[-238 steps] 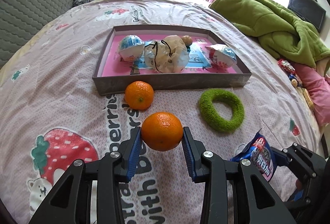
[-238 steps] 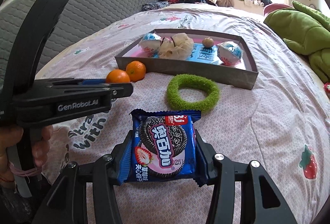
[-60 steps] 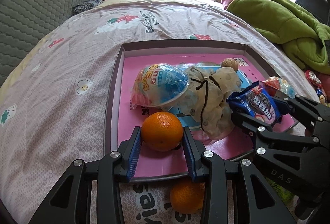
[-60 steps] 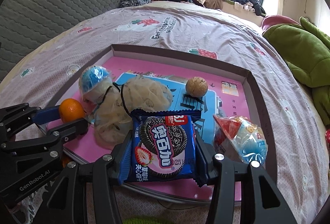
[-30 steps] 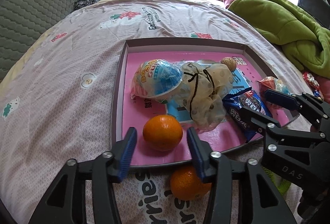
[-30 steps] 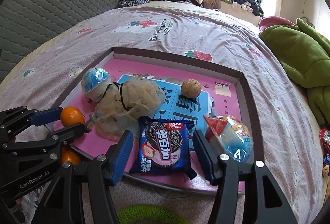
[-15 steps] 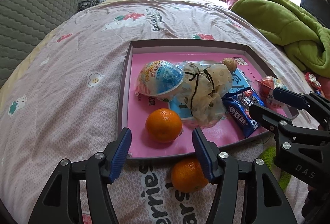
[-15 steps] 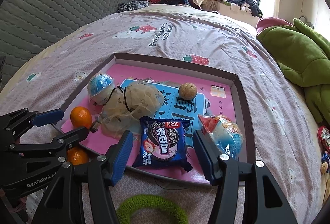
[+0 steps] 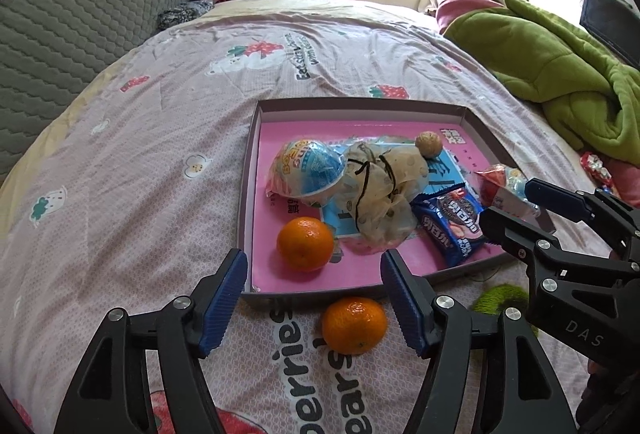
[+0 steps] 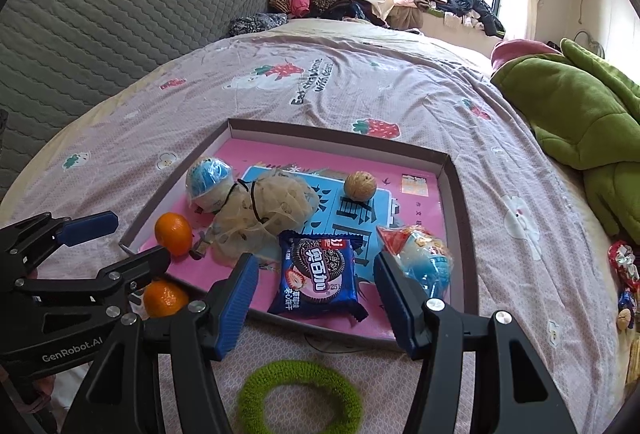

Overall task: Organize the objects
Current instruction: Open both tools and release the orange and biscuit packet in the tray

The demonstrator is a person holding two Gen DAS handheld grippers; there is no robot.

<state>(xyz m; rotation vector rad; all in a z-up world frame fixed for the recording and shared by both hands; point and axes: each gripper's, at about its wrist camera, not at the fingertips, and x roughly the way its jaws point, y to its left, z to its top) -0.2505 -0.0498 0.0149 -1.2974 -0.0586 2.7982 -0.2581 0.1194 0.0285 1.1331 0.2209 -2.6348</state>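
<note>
The shallow tray point(image 9: 249, 194) on the bed serves as the collecting spot, so one orange point(image 9: 305, 243) and the cookie packet point(image 10: 318, 276) already lie inside near its front edge. A second orange point(image 9: 354, 325) and the green ring point(image 10: 299, 396) wait outside, just before that edge. The left gripper point(image 9: 312, 298) is opening, nothing between its jaws — the right gripper point(image 10: 316, 298) stands wide and empty.
</note>
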